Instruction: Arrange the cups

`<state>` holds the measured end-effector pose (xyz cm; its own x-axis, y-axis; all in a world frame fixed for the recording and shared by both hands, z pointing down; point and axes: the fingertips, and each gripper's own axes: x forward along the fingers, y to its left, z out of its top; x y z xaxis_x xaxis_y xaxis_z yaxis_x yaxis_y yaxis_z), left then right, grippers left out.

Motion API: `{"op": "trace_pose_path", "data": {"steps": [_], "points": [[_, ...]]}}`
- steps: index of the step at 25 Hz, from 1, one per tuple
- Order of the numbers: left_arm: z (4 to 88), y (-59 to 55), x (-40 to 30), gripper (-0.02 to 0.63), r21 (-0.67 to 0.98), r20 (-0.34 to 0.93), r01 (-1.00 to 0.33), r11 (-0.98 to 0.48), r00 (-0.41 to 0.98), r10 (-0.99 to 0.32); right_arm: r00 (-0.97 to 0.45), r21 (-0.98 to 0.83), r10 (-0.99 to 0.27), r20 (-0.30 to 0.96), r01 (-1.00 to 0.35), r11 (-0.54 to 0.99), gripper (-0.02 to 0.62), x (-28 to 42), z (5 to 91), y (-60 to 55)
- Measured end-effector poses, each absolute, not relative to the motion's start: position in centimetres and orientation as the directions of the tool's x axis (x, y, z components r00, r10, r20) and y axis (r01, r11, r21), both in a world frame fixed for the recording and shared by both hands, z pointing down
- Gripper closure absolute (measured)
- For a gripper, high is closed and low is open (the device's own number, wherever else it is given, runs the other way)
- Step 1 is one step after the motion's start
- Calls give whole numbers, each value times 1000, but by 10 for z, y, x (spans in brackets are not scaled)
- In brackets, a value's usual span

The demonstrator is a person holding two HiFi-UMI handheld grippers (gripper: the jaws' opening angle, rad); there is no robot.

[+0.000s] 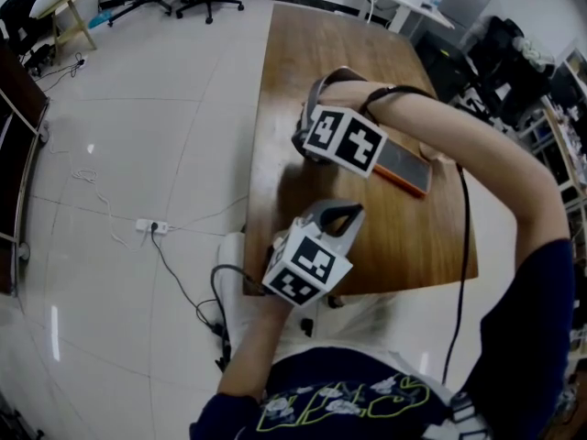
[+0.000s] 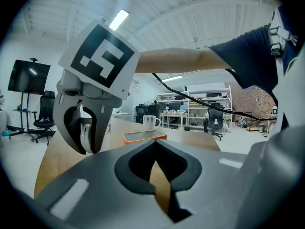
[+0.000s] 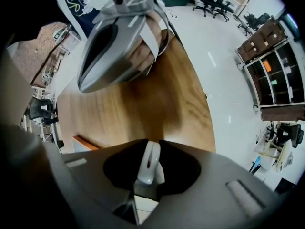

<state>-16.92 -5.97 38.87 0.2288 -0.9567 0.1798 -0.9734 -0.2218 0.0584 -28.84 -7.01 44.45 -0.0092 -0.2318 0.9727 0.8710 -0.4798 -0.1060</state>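
Right gripper (image 3: 151,146) clamped on white curved ceramic cup handle (image 3: 147,168).
Left gripper (image 2: 155,149) closed, empty. Cup judged rigid, slick, breakable; handle suits gripping.

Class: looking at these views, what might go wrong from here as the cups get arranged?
1. The right gripper grips a cup by its thin handle only, so it may swing or slip.
2. The orange-edged slab lies close by, and the cup could knock it.

Lightly glossy wood-grain table (image 1: 303,71), smooth glazed ceramic-looking cup (image 3: 149,162), shiny polished tile floor (image 1: 138,136)
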Motion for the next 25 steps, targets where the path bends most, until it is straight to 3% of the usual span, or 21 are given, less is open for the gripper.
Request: {"op": "trace_pose_path", "data": {"steps": [9,25], "points": [[394,-59,-172,604,52,183,-973,-225,231,-956,13,-142,-317,948,911,-388,534,-272,410,-112],[390,-50,-181,604,50,184,-975,-217,222,-958,93,-157,-347,933,975,-160,534,-133,416,-214]]}}
